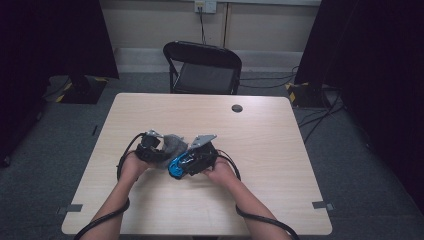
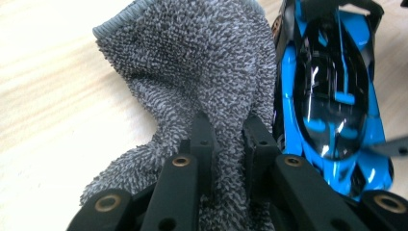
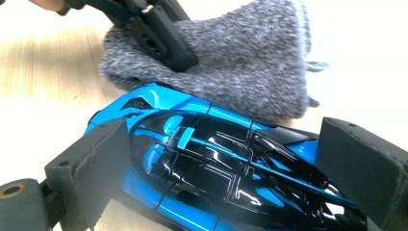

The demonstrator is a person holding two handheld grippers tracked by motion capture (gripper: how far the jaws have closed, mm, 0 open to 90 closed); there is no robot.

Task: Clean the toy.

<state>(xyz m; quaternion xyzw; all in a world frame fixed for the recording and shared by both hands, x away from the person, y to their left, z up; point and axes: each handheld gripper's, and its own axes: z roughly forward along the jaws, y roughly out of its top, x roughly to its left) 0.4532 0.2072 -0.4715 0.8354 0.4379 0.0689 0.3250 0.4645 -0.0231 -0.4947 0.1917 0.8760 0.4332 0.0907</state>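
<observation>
Grey terry cloth (image 2: 192, 72) pinched in left claw (image 2: 228, 139), blue toy car (image 3: 216, 168) clamped between right claw's (image 3: 231, 168) pads

High view looks down over the table (image 1: 150, 110); both gripper views sit close, sharing cloth (image 2: 192, 72) and toy car (image 3: 216, 159).

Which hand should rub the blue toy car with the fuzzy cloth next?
Probably the left. The left gripper already pinches the grey cloth, which lies right beside the toy car. The right gripper has its jaws on either side of the car, so it looks better placed to steady it.
</observation>
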